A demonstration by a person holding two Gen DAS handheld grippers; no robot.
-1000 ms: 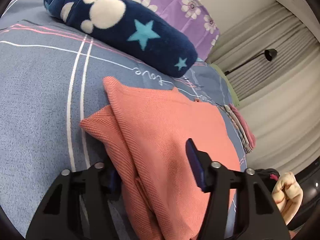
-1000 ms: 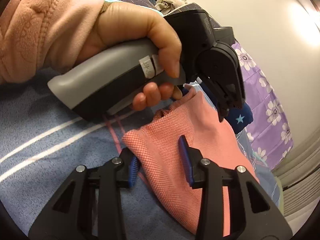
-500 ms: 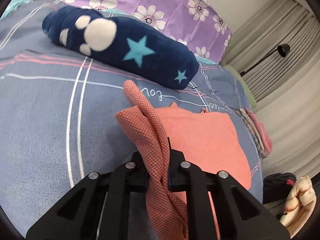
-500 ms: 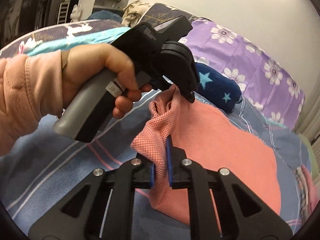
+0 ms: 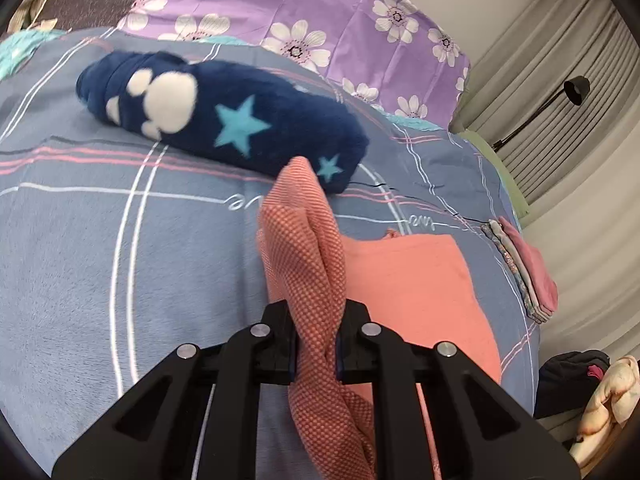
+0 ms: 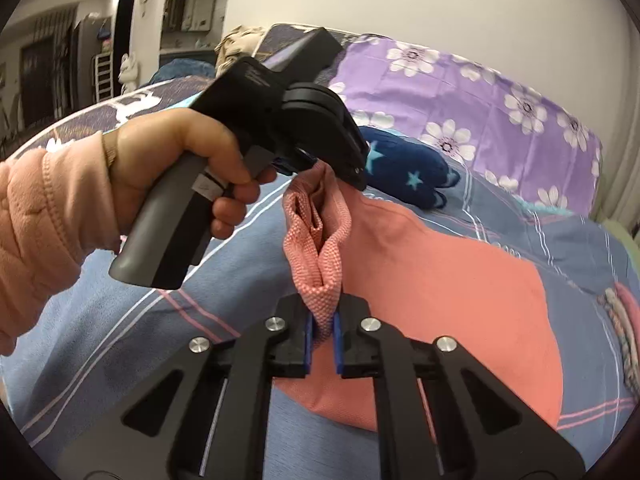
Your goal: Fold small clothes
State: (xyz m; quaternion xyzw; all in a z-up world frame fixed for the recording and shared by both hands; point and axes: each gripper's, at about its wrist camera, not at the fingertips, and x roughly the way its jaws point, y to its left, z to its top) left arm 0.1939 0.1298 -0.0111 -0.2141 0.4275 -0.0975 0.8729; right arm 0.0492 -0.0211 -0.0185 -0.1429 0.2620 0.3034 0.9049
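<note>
So both tongs are clamped down tight on the same edge of the salmon-pink garment (image 5: 416, 280) right now. The left tongs (image 5: 316, 350) have a bunched ridge of the fabric squeezed between the pads with basically no gap, and the right tongs (image 6: 322, 338) are pinching another spot on that same edge, blue pads pressed onto the cloth. In the right wrist view you can see the left hand (image 6: 176, 168) holding its unit just past the raised bit, so the two grips sit near each other along one hem.

The garment is lying on the bed (image 5: 120, 260), on the blue-grey plaid cover. Most of it is flat, only the gripped edge is lifted into a peak. My guess is two grip points are there so the edge stays straight when it gets carried over the flat part, otherwise it'd sag in the middle and fold crooked.

Other stuff around: a rolled navy blanket (image 5: 224, 128) with stars and a paw print just behind the garment, a purple flowered pillow (image 5: 340, 20) further back, and what looks like a stack of folded clothes (image 5: 524, 268) off by the bed's edge. I'd say the fold is only starting
</note>
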